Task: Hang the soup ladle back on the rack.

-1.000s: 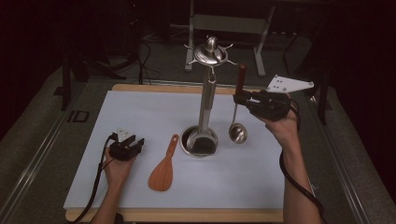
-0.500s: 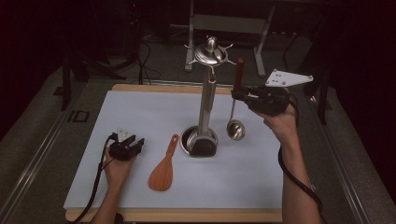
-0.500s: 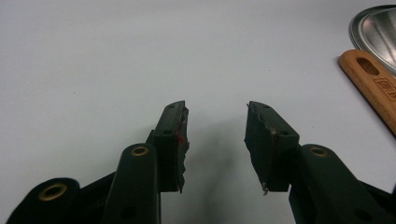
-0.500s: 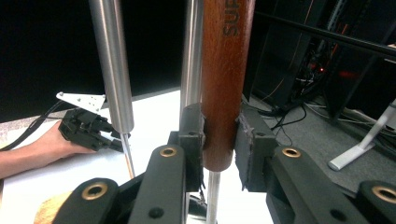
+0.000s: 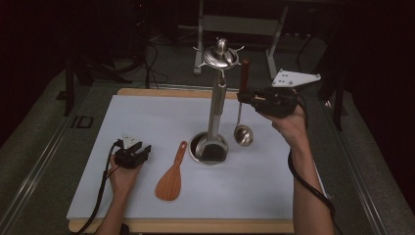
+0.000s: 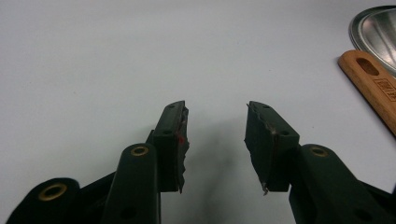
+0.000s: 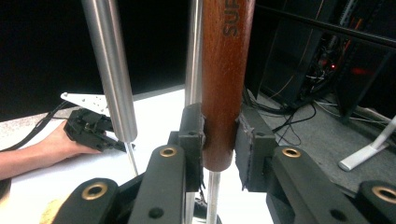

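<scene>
1. Holding the ladle (image 5: pixel 243 134) by its dark wooden handle in my right gripper (image 5: pixel 244 97); the jaws are clamped on the lower end of that handle, pads pressing both sides, as the right gripper view (image 7: pixel 219 135) shows.
2. Ladle hangs upright, bowl down and just above the white mat (image 5: pixel 147 122), handle top up near the rack's crown. It sits at 3 o'clock of the utensil stand (image 5: pixel 218 98), close beside the pole but apart from it.
3. Stand: steel pole on a round base, hooked crown at the top. In the high view no hook carries anything.
4. Left gripper (image 5: pixel 133 155) rests on the mat at 9 o'clock of the stand base, jaws apart, nothing between them; the left gripper view (image 6: pixel 217 135) confirms bare mat in the gap.
5. Wooden rice paddle (image 5: pixel 171 178) lies flat on the mat between the left gripper and the stand base, handle pointing toward the base at roughly 1 o'clock.
6. Progress, my read: ladle is picked up and brought level with the crown, so the pickup is done. Hanging is not yet done; the handle end has to meet a hook. I can't tell whether the handle top has a hanging hole.
7. Left after that: paddle untouched, probably next, likely for the left gripper.
</scene>
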A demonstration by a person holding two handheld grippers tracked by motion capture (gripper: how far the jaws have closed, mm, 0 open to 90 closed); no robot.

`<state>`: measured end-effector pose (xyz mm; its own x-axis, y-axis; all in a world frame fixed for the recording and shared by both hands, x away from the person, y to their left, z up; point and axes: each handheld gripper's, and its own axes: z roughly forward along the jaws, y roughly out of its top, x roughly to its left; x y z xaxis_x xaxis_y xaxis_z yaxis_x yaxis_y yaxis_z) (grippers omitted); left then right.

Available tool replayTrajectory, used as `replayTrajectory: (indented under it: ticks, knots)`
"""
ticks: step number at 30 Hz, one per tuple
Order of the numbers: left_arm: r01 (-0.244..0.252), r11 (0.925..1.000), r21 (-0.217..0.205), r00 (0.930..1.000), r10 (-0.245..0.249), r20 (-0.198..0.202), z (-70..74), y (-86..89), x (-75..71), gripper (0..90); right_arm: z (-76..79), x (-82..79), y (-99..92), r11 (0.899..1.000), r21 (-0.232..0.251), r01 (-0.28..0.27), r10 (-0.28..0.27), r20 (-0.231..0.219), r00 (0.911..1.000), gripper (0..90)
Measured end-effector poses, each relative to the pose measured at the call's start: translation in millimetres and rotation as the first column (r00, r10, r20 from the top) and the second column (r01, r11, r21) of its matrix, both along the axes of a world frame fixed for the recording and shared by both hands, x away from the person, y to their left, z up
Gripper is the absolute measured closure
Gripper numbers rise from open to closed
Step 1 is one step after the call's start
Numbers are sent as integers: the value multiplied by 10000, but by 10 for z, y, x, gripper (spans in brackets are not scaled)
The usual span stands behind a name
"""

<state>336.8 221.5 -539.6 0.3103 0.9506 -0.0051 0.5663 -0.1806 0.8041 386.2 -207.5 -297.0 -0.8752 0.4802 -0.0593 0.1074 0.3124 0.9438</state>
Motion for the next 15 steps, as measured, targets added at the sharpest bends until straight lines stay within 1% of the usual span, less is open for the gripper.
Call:
replayTrajectory:
  ticks: [7,13,15]
  knots:
    - [7,10000,17,10000,-7,8,1,2,0,589,25,53,37,9998,20,-218,219,-69,9997,742]
    - [4,10000,29,10000,-4,18,1,1,0,589,16,91,47,9985,122,-543,546,-301,9981,741]
    - [6,10000,28,10000,-6,18,1,1,0,589,13,97,52,9984,124,-555,559,-336,9979,740]
